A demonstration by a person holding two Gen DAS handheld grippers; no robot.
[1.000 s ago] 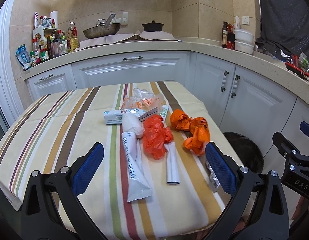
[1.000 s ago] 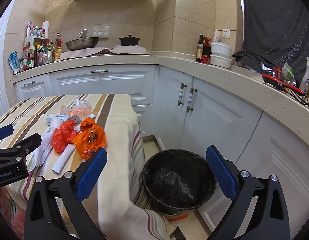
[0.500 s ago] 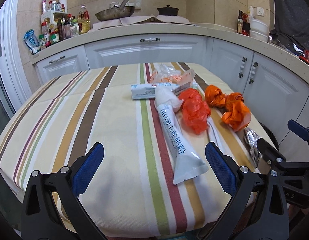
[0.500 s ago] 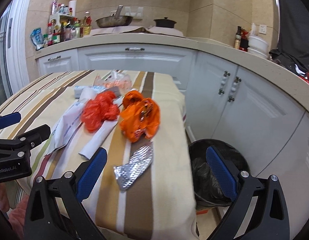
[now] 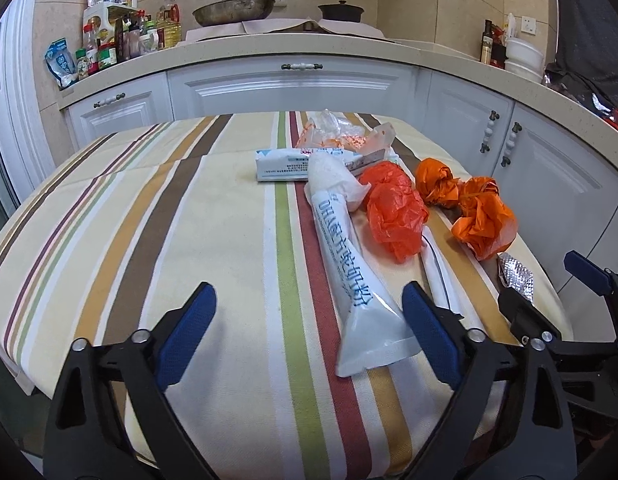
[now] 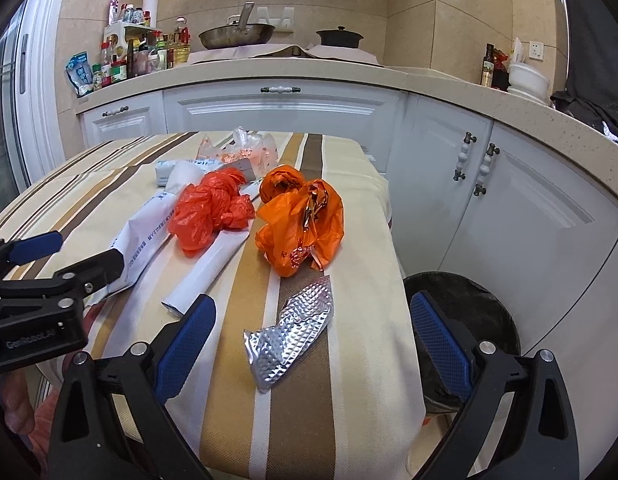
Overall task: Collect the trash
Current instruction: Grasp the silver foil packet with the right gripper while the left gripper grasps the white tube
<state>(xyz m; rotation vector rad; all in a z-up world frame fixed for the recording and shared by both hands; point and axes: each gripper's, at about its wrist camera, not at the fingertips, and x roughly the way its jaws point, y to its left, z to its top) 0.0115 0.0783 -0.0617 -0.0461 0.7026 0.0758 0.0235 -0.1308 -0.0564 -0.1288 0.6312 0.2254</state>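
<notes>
Only the right wrist view showed the black bin (image 6: 465, 312), round and lined with a dark bag, on the floor just beside the worktop's (image 6: 349, 408) right edge. It also showed the crinkled silver foil wrapper (image 6: 295, 330) whole, lying flat near the front right corner between the pads of the right claw (image 6: 311, 342), which stood wide open and held nothing. The left wrist view caught only a corner of that foil, but showed the long white printed plastic pouch (image 5: 349, 276) full length, smooth and glossy, between the pads of the left claw (image 5: 307, 334); its jaws were closing, not touching it. A crumpled red bag (image 5: 393, 210) and orange bags (image 5: 481, 220) sat near the right edge on striped cloth.
</notes>
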